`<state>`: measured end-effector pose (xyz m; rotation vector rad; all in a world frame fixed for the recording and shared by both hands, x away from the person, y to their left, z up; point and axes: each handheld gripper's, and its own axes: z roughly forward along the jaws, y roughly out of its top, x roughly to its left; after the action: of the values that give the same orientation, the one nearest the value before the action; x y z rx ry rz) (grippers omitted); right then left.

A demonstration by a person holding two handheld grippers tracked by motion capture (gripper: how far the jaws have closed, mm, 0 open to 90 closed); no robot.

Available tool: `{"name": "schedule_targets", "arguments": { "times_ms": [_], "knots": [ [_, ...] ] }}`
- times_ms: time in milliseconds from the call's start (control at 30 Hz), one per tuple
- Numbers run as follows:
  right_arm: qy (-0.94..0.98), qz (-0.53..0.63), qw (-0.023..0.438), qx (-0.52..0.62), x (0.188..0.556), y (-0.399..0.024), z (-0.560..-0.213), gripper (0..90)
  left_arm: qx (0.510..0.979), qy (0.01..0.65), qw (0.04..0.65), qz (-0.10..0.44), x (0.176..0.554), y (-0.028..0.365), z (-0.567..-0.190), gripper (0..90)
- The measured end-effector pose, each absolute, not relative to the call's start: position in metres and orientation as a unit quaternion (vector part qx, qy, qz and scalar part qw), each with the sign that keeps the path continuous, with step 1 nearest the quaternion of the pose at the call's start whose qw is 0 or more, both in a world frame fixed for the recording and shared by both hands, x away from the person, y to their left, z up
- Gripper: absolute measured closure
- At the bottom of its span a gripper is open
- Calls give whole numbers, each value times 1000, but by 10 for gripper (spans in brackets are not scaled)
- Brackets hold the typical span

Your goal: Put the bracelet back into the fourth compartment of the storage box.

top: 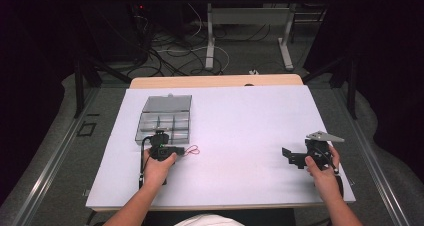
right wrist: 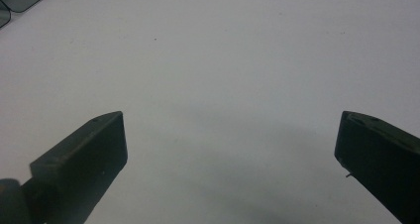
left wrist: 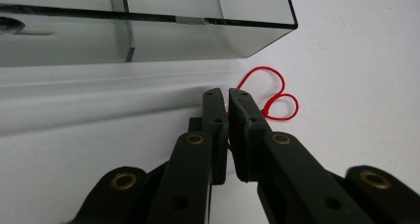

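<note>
A: Red string, looped, flat on the white sheet just in front of the clear box. Left gripper nearly closed, one strand pinched between the jaws.

B: Probable handling: very light, limp, thin; likely to slip or dangle once lifted. Best taken where strands cross, not at a loop's edge.

A: Right gripper wide open, nothing between the jaws, over bare sheet well apart from the string.

B: Fragility: low; tangling more likely.
</note>
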<state>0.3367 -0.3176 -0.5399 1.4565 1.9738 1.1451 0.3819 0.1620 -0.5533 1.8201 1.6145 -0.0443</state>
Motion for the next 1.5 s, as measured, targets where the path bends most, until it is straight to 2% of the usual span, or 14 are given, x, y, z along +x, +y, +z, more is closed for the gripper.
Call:
{"name": "schedule_targets", "arguments": {
  "times_ms": [1500],
  "knots": [
    [709,415,213,528,336,-318,-540,0,694,611,380,-17,374,168,-539,872]
  ]
}}
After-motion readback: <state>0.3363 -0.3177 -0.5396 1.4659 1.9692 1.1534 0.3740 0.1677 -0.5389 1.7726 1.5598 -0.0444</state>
